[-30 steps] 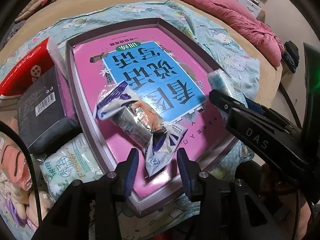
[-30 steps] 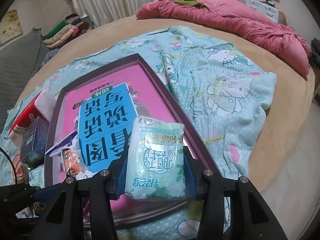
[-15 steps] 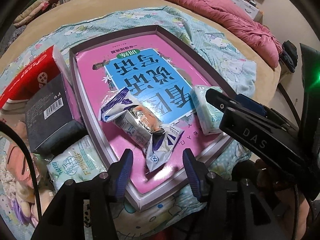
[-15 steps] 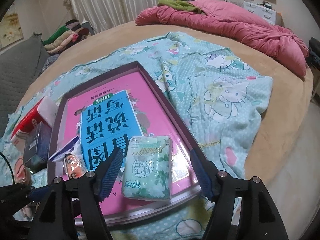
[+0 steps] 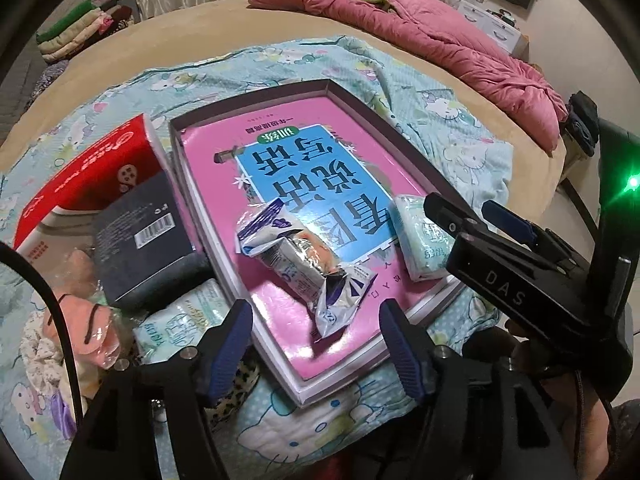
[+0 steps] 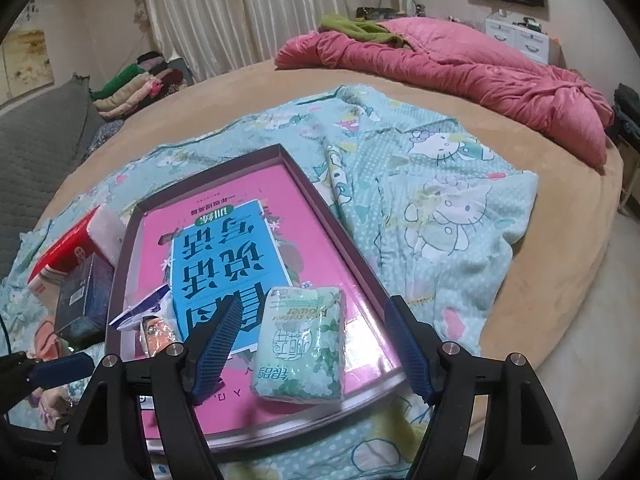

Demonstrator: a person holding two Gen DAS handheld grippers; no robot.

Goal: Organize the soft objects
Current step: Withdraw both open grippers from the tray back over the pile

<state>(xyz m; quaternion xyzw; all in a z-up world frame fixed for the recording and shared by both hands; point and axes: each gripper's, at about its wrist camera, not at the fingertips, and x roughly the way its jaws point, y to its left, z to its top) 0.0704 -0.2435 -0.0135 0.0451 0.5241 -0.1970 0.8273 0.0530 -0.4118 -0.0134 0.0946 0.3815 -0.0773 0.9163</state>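
A shallow purple-rimmed box [image 5: 256, 336] [image 6: 340, 236] with a pink and blue printed bottom lies on the bed. In it lie a crumpled blue-white snack wrapper [image 5: 308, 268] [image 6: 148, 316] and a pale green tissue pack [image 6: 300, 344] [image 5: 420, 240]. My left gripper [image 5: 316, 344] is open and empty, just short of the wrapper. My right gripper [image 6: 312, 344] is open around the tissue pack, which rests on the box bottom. A second green tissue pack [image 5: 180, 324] lies outside the box at the left.
A red tissue box [image 5: 88, 184], a black box [image 5: 140, 240] and a pink soft toy [image 5: 88, 328] lie left of the box. A Hello Kitty cloth [image 6: 432, 208] covers the bed. A pink quilt [image 6: 460, 68] lies at the back.
My right gripper has opened and let the tissue pack down into the box. My left gripper has opened wider and drawn back from the wrapper.
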